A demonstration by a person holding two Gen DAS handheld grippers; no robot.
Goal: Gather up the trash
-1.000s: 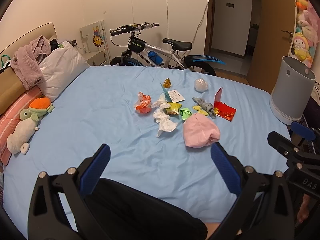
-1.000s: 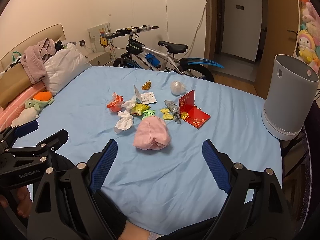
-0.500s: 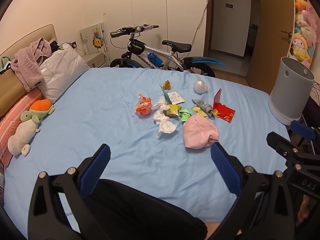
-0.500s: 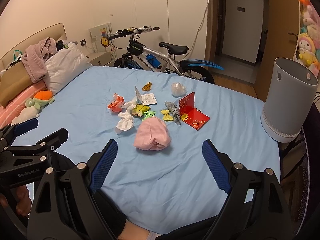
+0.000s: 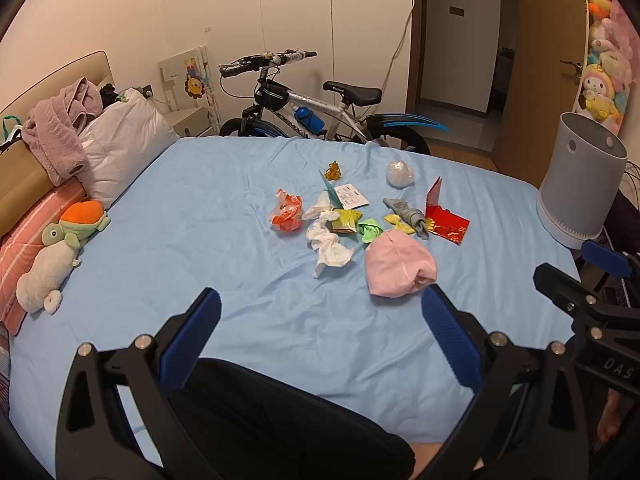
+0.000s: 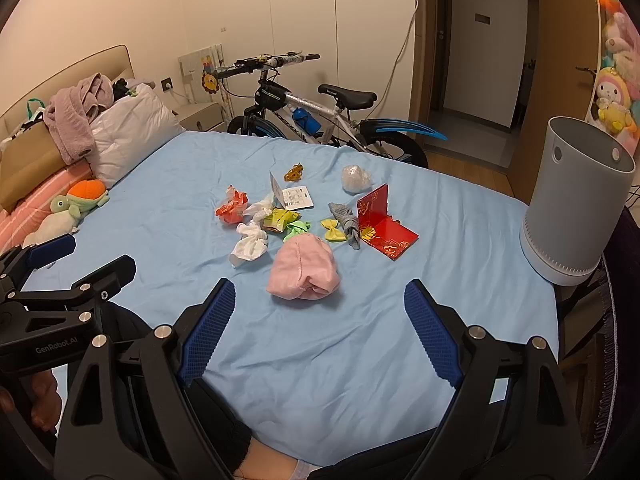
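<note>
Litter lies mid-bed on the blue sheet: a crumpled white tissue, an orange wrapper, a gold packet, a green scrap, a yellow bow, a red card, a clear plastic ball and a white label. A pink cloth lies nearest. In the right wrist view the tissue and pink cloth show too. My left gripper and right gripper are open, empty, held above the bed's near edge.
A grey round bin stands at the bed's right side, also in the right wrist view. A bicycle stands behind the bed. A pillow, towel and turtle plush lie at the left.
Both grippers have risen slightly and tilted a little; the view of the bed shifted down slightly. Nothing on the bed has moved.
</note>
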